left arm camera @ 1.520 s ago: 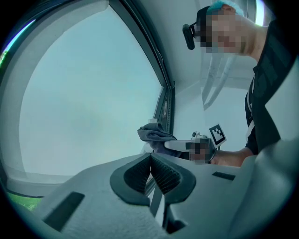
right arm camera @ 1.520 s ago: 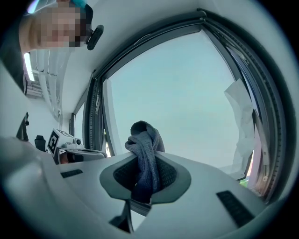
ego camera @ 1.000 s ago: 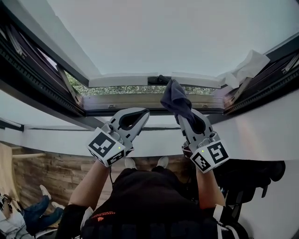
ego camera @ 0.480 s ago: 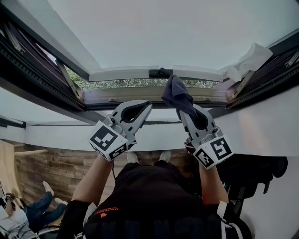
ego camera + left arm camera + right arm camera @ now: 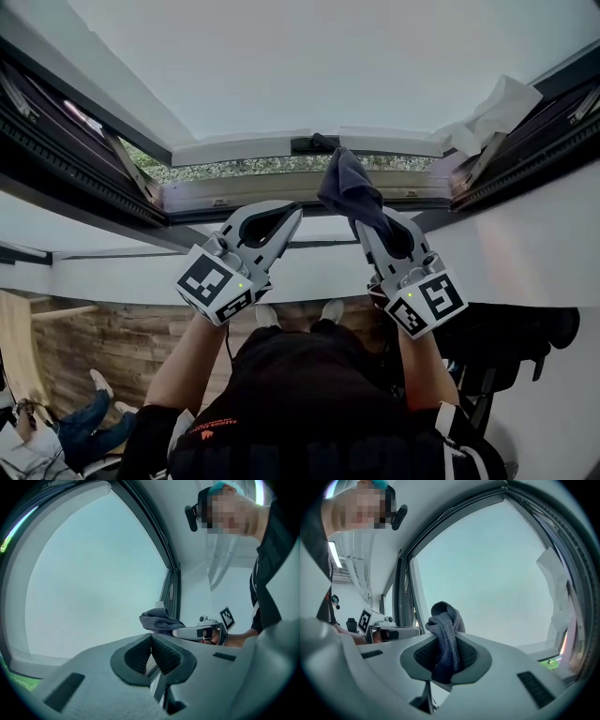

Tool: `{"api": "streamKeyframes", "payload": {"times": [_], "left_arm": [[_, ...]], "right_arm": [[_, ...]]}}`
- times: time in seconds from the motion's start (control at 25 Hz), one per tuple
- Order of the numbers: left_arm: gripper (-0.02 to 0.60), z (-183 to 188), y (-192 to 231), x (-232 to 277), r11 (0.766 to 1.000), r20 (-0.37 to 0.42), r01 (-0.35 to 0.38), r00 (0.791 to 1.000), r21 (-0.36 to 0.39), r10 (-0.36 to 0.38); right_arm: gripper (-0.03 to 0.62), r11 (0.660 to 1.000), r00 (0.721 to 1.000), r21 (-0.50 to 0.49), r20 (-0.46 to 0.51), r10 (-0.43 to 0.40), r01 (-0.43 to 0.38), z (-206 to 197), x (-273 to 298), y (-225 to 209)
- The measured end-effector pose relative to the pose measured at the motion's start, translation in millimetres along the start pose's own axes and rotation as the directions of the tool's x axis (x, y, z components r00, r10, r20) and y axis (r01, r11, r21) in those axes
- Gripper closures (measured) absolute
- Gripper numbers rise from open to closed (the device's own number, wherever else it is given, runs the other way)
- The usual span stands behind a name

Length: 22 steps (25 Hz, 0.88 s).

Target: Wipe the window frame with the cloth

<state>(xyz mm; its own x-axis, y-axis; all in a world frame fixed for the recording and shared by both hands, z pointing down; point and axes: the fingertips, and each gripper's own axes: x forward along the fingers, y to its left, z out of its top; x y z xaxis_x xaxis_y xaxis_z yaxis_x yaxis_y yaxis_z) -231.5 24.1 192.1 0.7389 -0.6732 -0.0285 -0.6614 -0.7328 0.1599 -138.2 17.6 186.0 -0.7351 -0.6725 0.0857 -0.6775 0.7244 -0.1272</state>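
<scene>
Pointing lengthwise up at the window frame [image 5: 272,148], cloth [image 5: 349,192] sits pinched in right claw [image 5: 370,225].

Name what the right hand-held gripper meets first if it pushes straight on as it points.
Probably the window frame near its dark latch, touched first by the held cloth; depth is unclear.

1. The cloth's [image 5: 349,190] lower end is buried between the right gripper's [image 5: 378,232] jaws.
2. The cloth covers part of a dark fitting [image 5: 303,144] on the frame [image 5: 272,190]; the fitting is too small to identify.
3. The frame runs off both side edges of the head view.
4. A white sheet [image 5: 497,111] sits at the frame's right corner: paper or fabric, cannot tell.
5. A person's legs [image 5: 89,433] at lower left are cut by the edge.
</scene>
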Motion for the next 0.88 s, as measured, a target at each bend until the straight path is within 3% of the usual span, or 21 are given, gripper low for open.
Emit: {"api": "streamKeyframes", "payload": {"times": [0.88], "left_arm": [[0.561, -5, 3, 11, 1.000, -0.018, 0.012, 1.000, -0.004, -0.012]], "right_arm": [[0.551, 1.000, 1.000, 0.007, -0.009, 0.009, -0.009, -4, 7, -8]]}}
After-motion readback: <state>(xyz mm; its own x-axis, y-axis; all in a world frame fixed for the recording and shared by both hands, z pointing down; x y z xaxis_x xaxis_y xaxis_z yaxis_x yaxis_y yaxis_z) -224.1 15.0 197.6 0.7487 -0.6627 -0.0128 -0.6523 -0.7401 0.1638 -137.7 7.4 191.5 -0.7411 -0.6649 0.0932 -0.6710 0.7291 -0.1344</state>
